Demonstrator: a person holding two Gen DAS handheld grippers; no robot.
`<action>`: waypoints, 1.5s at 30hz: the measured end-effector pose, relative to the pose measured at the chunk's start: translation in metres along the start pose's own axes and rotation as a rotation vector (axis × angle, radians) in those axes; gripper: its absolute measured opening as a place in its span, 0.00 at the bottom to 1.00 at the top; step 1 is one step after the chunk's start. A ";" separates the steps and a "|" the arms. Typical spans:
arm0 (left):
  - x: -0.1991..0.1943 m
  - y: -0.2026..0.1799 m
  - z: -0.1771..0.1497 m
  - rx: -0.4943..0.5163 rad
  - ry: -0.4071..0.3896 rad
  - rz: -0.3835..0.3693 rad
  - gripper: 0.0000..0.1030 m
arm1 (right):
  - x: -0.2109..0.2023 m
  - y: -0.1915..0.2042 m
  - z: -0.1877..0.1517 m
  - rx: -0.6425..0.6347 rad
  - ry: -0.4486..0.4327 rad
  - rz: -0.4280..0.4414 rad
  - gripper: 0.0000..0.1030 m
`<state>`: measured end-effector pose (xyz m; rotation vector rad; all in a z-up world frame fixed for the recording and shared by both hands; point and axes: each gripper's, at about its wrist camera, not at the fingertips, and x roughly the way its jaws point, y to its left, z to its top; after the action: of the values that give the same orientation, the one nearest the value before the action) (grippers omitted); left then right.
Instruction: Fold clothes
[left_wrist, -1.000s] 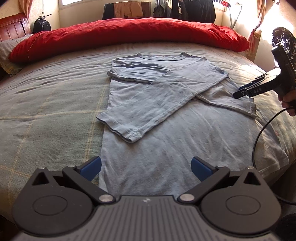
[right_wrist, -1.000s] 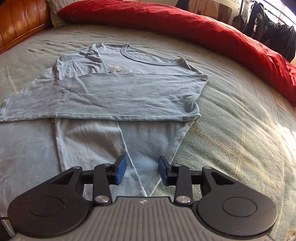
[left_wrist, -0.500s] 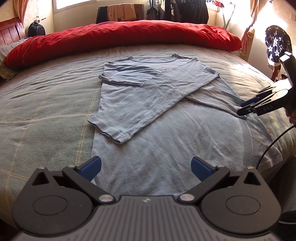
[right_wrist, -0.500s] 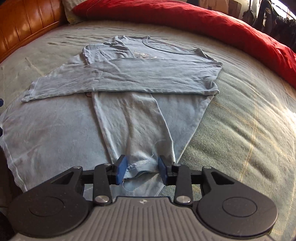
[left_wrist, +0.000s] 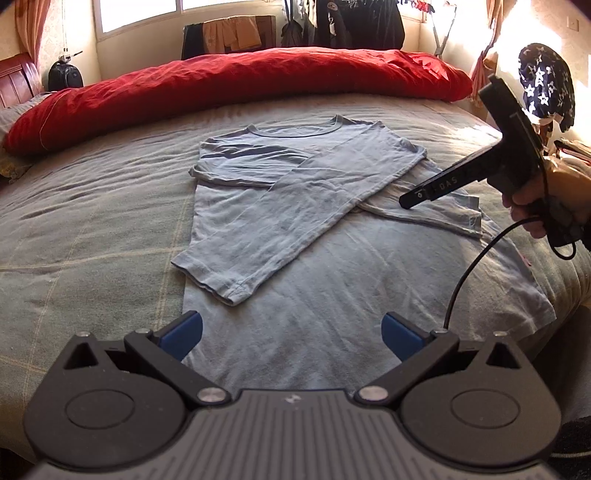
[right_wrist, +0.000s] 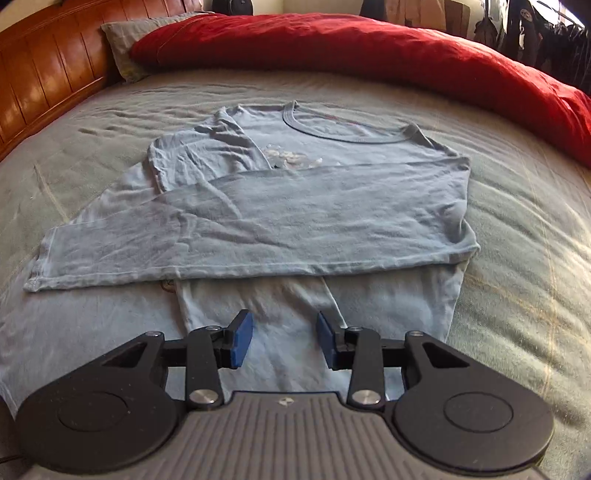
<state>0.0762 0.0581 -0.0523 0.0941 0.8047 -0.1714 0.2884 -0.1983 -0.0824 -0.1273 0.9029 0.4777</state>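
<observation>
The pale blue long-sleeved shirt (left_wrist: 306, 221) lies face up and flat on the bed (left_wrist: 92, 229), neckline (right_wrist: 332, 129) toward the far side, hem toward the cameras. 1 sleeve (left_wrist: 295, 229) is folded across the chest and runs diagonally, its cuff lying just at the shirt's left edge in the left wrist view. The other sleeve (left_wrist: 436, 210) crosses beneath it and points out toward the right side of the bed. In the right wrist view a faint print (right_wrist: 291, 158) peeks out just above the upper sleeve.

The left gripper (left_wrist: 291, 332) hovers above the hem, its blue fingers (left_wrist: 183, 332) spread wide apart with nothing between them, only shirt fabric below. The right gripper (right_wrist: 284, 341) sits low over the lower sleeve, blue fingers (right_wrist: 242, 343) partly apart; cloth shows in the gap, but neither one presses on it. In the left wrist view that same gripper (left_wrist: 413, 195) comes in from the right, tip just over the sleeve, held by a hand (left_wrist: 546, 199) with a black cable (left_wrist: 476, 258) looping down from it.

The bed wears a grey-green checked cover. A long red duvet (left_wrist: 240, 88) is bunched along the far edge, with a grey pillow (right_wrist: 129, 44) at its end against a wooden headboard (right_wrist: 40, 81). Dark clothes (left_wrist: 351, 22) hang by the window (left_wrist: 136, 11) beyond.
</observation>
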 end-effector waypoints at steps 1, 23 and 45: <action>0.001 0.001 -0.001 0.001 0.007 -0.004 0.99 | -0.001 -0.005 -0.007 0.021 -0.001 0.004 0.42; 0.152 0.096 0.137 -0.295 0.169 -0.263 0.47 | -0.032 0.078 -0.001 -0.125 -0.147 0.127 0.41; 0.118 0.153 0.153 -0.229 0.133 -0.179 0.77 | 0.102 0.155 0.111 -0.525 0.052 0.042 0.16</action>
<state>0.2941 0.1716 -0.0294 -0.1849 0.9601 -0.2423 0.3524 0.0080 -0.0785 -0.6025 0.8146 0.7461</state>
